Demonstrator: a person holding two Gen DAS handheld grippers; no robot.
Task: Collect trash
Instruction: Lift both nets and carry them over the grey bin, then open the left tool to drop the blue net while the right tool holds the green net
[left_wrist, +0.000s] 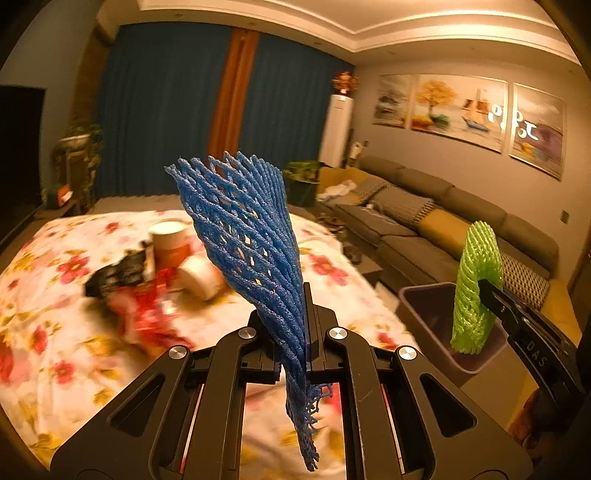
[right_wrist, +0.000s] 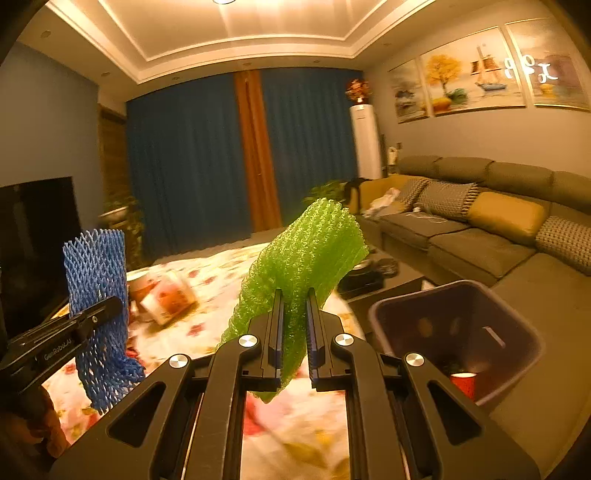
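Carrying stage: left gripper (left_wrist: 306, 332) clenched on blue foam net (left_wrist: 240, 229); right gripper (right_wrist: 295, 332) clenched on green foam net (right_wrist: 299, 254), near purple bin (right_wrist: 517, 306). Next, likely: bring both over the bin, then release.

A floral cloth (left_wrist: 55, 258) of red and yellow blooms covers the table. On it lie an upright paper cup (left_wrist: 170, 243), a second cup (left_wrist: 201, 277) tipped on its side just beside it, a black wrapper (left_wrist: 114, 275) and a red wrapper (left_wrist: 147, 310), all clustered together.
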